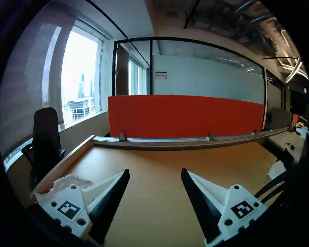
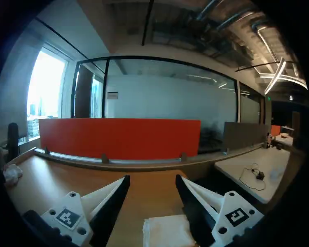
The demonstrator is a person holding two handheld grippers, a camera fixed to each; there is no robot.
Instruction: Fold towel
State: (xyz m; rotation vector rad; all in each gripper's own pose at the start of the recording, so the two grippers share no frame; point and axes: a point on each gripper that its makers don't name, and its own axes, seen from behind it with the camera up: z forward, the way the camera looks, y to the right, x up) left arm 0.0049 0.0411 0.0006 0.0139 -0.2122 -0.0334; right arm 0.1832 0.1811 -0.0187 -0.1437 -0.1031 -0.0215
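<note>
Towel [image 2: 167,231] lay as a neat white pad at near edge of desk [image 2: 51,183], just below & between the fingers of right gripper [image 2: 152,176]. It looked already folded, so step in hand was prob. either the fold finished or one more half-fold to go. Next move would call for lowering the tips to a towel edge & pinching the thin layers w/o dragging the stack. The right gripper stood wide, empty, not pressing the cloth. Over bare desk the left gripper [image 1: 155,170] was wide too, holding nothing; crumpled white cloth [image 1: 68,181] sat by desk's left edge
</note>
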